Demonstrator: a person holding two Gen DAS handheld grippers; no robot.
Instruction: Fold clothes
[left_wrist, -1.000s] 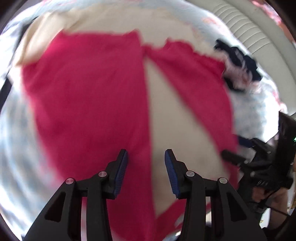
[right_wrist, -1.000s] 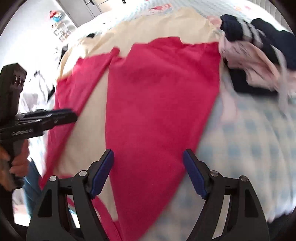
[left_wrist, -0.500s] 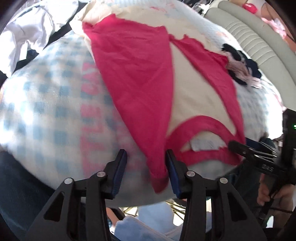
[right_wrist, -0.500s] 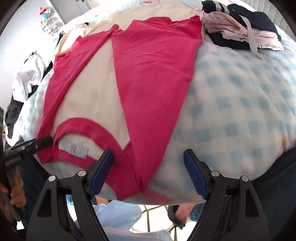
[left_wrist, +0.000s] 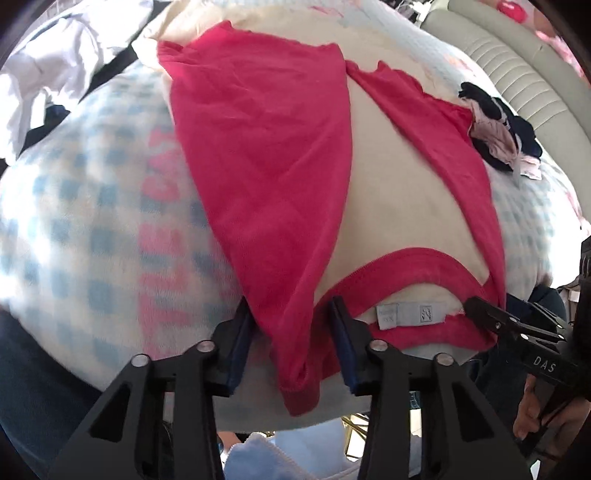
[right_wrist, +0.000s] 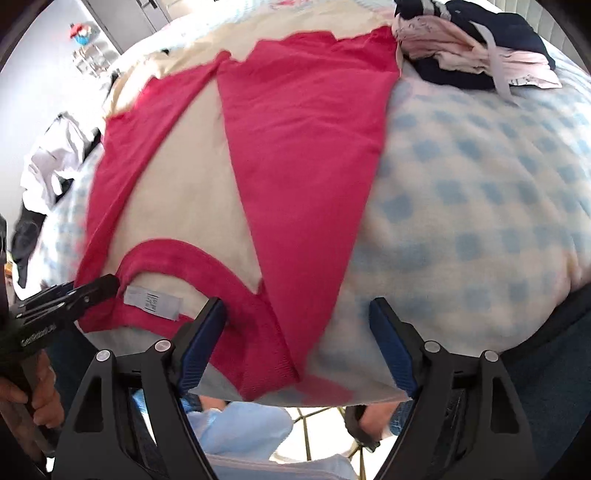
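The red-and-cream shirt (left_wrist: 266, 177) lay on the bed (right_wrist: 480, 206), sleeves crossed inward for folding, while both claws, left (left_wrist: 291, 343) and right (right_wrist: 299, 350), stood open astride its shoulders, gripping nothing.

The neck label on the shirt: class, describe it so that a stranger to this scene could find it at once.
Start at the blue-checked blanket, on which a cream shirt with red sleeves lies spread. Follow its red neckband at the near end. Just inside sits the neck label, a small pale blue-grey rectangle with tiny print, the only such patch on the shirt.
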